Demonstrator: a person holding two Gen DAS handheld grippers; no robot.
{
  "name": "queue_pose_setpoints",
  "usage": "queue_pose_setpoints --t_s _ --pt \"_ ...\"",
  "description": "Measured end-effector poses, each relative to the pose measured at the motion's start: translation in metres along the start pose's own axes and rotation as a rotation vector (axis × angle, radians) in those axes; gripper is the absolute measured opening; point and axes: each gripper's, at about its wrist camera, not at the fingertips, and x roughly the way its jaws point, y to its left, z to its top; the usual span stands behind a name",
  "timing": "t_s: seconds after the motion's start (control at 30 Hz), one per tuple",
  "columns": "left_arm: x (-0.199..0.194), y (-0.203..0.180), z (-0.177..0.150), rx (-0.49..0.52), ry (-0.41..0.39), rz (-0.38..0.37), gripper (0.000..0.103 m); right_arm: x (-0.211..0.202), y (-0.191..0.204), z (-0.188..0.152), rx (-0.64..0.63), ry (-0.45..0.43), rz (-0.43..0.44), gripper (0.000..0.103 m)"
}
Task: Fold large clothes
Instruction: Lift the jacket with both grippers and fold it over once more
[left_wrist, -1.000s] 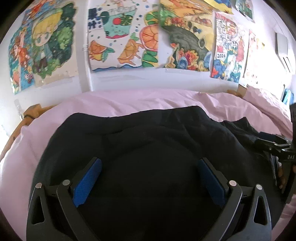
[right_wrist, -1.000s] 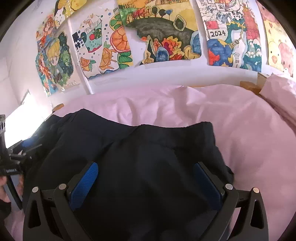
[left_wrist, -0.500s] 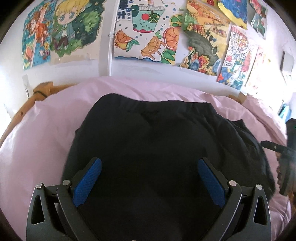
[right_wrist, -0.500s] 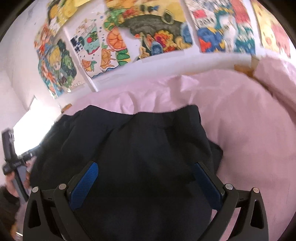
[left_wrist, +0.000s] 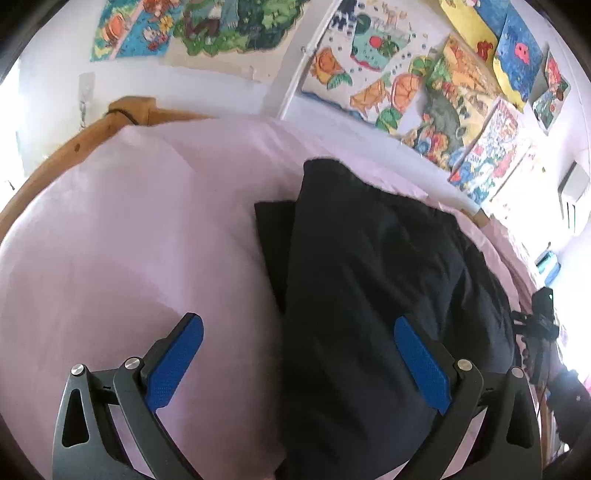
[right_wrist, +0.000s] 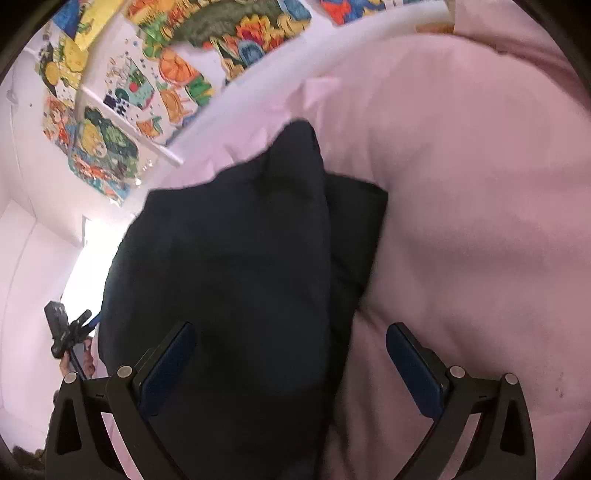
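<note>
Garment (left_wrist: 369, 295): black, lying in a folded heap on the pink bed cover (left_wrist: 129, 240), with a lower layer poking out from under the upper one along one side in both wrist views. Left gripper (left_wrist: 295, 354) with fingers wide apart, gripping nothing, straddling the line where black cloth meets pink cover. Right gripper (right_wrist: 291, 354) likewise spread open and empty, one finger over the dark fabric, the other over the cover (right_wrist: 461, 221). Whether either tool touches the cloth: impossible to tell from here. Right gripper also visible at the far edge of the left wrist view (left_wrist: 539, 325), the left one at the far edge of the right wrist view (right_wrist: 66, 332), so the two stand on opposite sides of the heap. Main risk, probably: closing on the soft cover together with the garment edge, since both lie between the open fingers, then dragging the bedding up into the fold. Second risk: pinching only the top layer, leaving the protruding lower layer behind and skewing the fold. Third: uneven pull from the two sides, sliding the whole heap across the smooth cover instead of folding it. Thick, limp fabric, likely to slump and reopen if released carelessly. Drawings (left_wrist: 443, 92) on the wall behind, no hazard.
</note>
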Motion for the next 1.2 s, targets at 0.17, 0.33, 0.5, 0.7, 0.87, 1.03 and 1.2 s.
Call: queue_pose_setpoints --t_s 0.17,0.33,0.5,0.7,0.87,1.03,1.2 --pt "0.012 0.007 0.002 0.047 0.065 -0.135 0.102 0.013 -0.012 -0.001 -0.008 0.051 0.069 0.103" --pt "0.027 0.013 0.008 0.098 0.144 -0.226 0.102 0.020 -0.022 0.001 -0.023 0.081 0.152 0.103" --pt "0.041 0.019 0.012 0.095 0.198 -0.294 0.102 0.029 -0.025 -0.001 -0.059 0.111 0.192 0.103" --pt "0.058 0.009 0.011 0.162 0.294 -0.372 0.102 0.040 -0.017 -0.004 -0.112 0.132 0.246 0.103" --pt "0.072 0.013 0.013 0.179 0.378 -0.414 0.102 0.048 -0.015 -0.004 -0.118 0.148 0.286 0.103" --pt "0.085 0.024 0.016 0.186 0.440 -0.412 0.102 0.054 -0.015 -0.005 -0.109 0.163 0.296 0.103" --pt "0.092 0.028 0.018 0.205 0.484 -0.427 0.102 0.060 -0.014 -0.005 -0.099 0.169 0.310 0.103"
